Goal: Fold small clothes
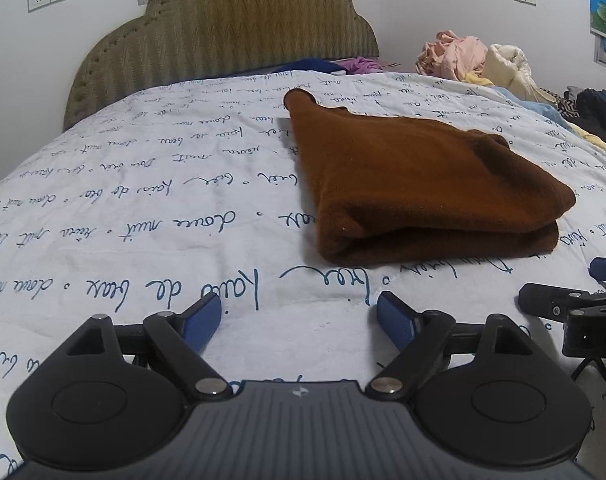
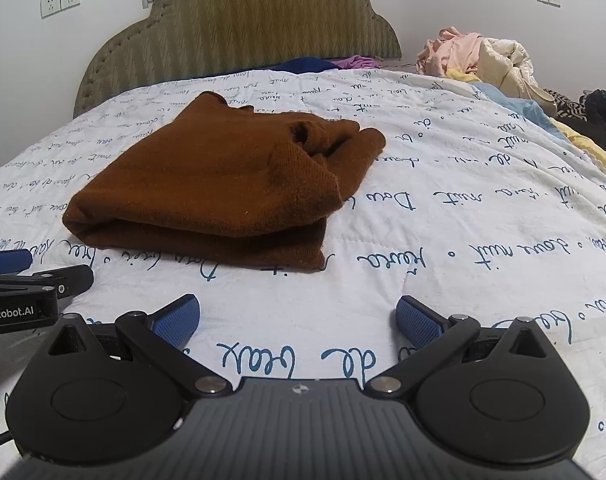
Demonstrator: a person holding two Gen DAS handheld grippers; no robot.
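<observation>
A brown knitted garment (image 1: pixel 419 184) lies folded into a thick rectangle on the white quilt with blue handwriting (image 1: pixel 143 208). In the left wrist view it sits ahead and to the right of my left gripper (image 1: pixel 299 320), which stands open above bare quilt with nothing between its blue pads. In the right wrist view the same brown garment (image 2: pixel 211 188) lies ahead and to the left of my right gripper (image 2: pixel 299 320), also wide open and empty. Each gripper shows at the other view's edge: the right gripper (image 1: pixel 583 304), the left gripper (image 2: pixel 27 280).
A padded olive headboard (image 1: pixel 223 28) stands at the far end of the bed. A heap of unfolded clothes (image 1: pixel 483 60), pink, cream and dark, lies at the far right. Blue and purple garments (image 2: pixel 327 63) lie by the headboard. Bare quilt (image 2: pixel 483 208) stretches right of the garment.
</observation>
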